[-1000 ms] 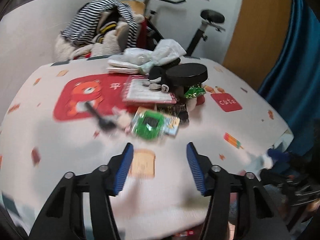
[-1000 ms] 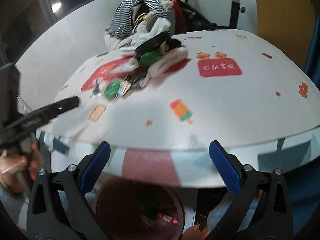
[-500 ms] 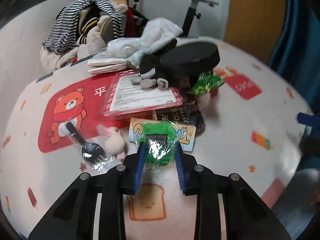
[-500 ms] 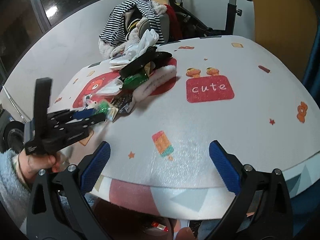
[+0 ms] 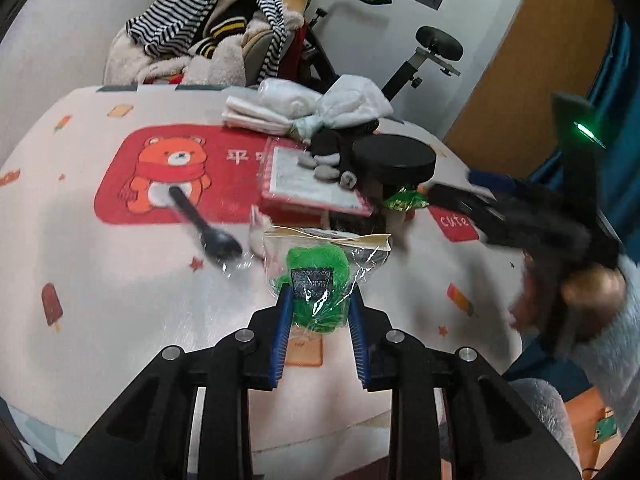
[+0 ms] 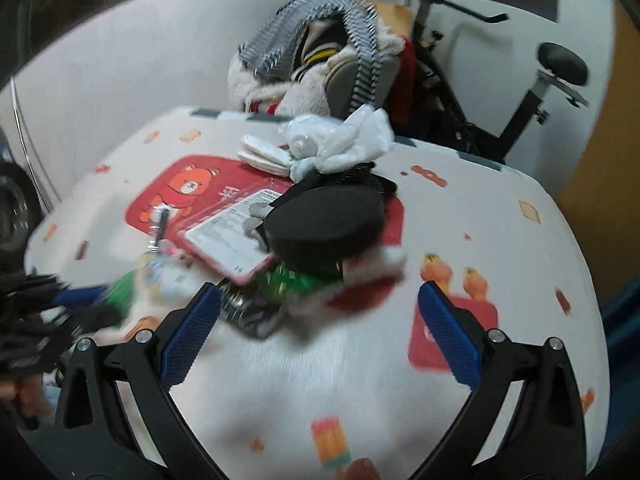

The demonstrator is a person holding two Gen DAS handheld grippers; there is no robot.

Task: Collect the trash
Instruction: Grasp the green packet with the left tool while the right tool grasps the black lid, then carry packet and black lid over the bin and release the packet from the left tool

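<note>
Pinching a clear packet of green stuff [image 5: 318, 280], the left gripper [image 5: 319, 312] is holding it above the table [image 5: 120, 280]; the right gripper [image 6: 318, 334] is hovering, fingers spread wide.

Two wrist fisheyes low over the table [image 5: 120, 280], both facing the same clutter pile [image 6: 320, 216]
</note>
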